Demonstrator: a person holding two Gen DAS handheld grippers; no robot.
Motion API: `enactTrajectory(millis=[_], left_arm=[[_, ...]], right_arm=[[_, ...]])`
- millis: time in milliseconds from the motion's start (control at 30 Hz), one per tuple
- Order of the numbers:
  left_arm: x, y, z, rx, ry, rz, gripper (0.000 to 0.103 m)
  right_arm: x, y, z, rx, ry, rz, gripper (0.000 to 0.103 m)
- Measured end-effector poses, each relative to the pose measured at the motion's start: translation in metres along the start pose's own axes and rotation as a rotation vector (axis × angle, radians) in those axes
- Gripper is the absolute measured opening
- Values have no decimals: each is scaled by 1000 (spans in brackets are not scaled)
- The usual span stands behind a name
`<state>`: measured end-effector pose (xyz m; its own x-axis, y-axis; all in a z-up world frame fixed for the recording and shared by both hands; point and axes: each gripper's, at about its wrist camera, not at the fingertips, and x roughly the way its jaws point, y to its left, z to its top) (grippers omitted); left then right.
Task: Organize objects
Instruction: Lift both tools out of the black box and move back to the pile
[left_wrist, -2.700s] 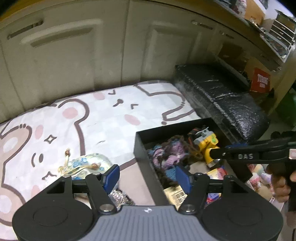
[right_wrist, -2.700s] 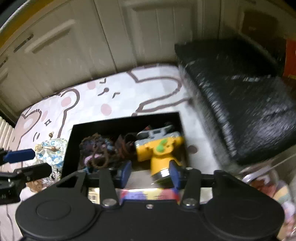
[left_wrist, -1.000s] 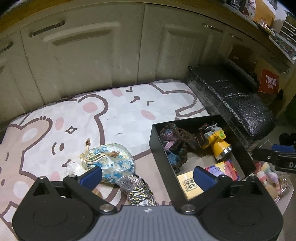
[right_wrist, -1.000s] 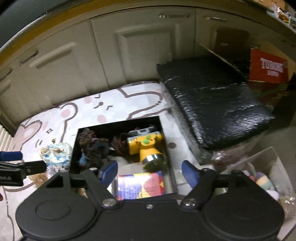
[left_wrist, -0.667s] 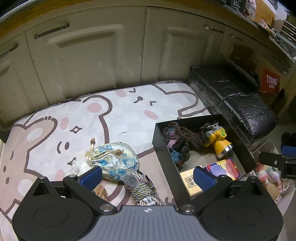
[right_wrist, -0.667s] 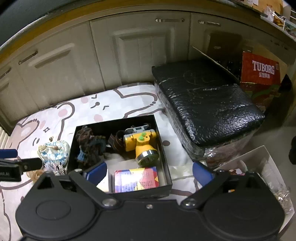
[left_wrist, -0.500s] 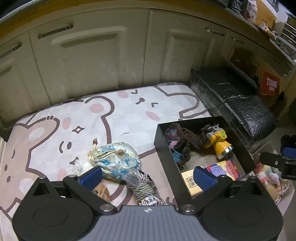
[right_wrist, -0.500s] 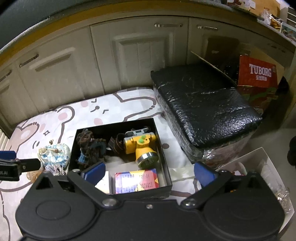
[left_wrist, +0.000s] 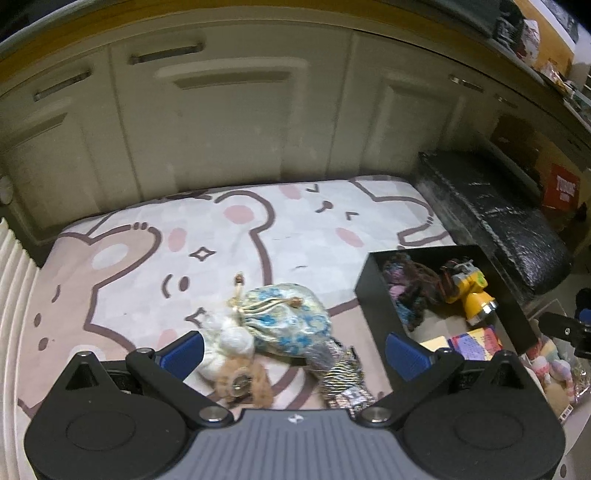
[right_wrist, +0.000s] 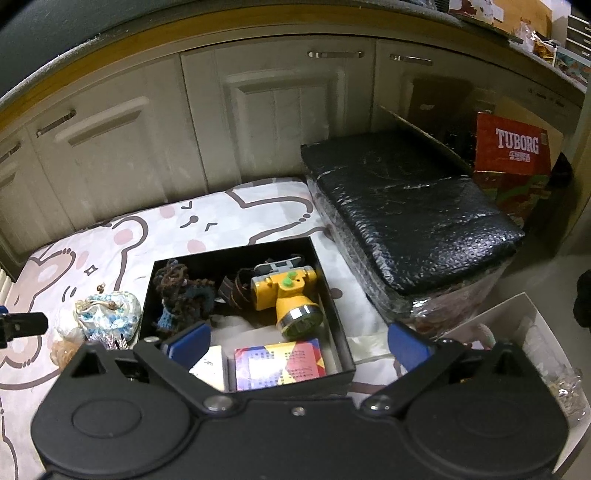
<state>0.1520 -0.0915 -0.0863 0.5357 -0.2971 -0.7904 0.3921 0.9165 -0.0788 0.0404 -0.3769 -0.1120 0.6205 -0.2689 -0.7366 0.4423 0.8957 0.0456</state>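
Note:
A black open box (right_wrist: 334, 325) sits on a bear-print mat (left_wrist: 229, 236). Inside it lie a yellow headlamp (right_wrist: 288, 295), dark knitted yarn (right_wrist: 181, 291), a colourful card box (right_wrist: 280, 363) and a pale card (right_wrist: 208, 367). Left of the box on the mat rest a blue floral drawstring pouch (left_wrist: 288, 317), a white bundle (left_wrist: 231, 339), a small brown plush (left_wrist: 240, 380) and a striped silvery bundle (left_wrist: 343, 376). My left gripper (left_wrist: 293, 352) hangs open above the pouch pile, holding nothing. Open and empty too, my right gripper (right_wrist: 299, 341) hovers over the box's near side.
Cream cabinet doors (right_wrist: 280, 110) close off the back. A black bubble-wrapped block (right_wrist: 410, 210) lies right of the mat, with a red Tuborg carton (right_wrist: 513, 147) behind it. A white bin of small soft items (right_wrist: 532, 354) stands at the right.
My left gripper has slid left, away from the box, so the pouch pile now lies between its fingers. My right gripper's jaws have widened and it has drawn back slightly from the box.

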Motion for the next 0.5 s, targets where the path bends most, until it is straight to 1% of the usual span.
enactTrajectory(millis=[333,500], left_arm=[[-8,37,-2,-56,-21,29,103],[-10,53,-4,-77,-22,50,103]], right_arm=[[7,30,0,-32,-2,43,103],[8,52,0,-49,-1,89,103]])
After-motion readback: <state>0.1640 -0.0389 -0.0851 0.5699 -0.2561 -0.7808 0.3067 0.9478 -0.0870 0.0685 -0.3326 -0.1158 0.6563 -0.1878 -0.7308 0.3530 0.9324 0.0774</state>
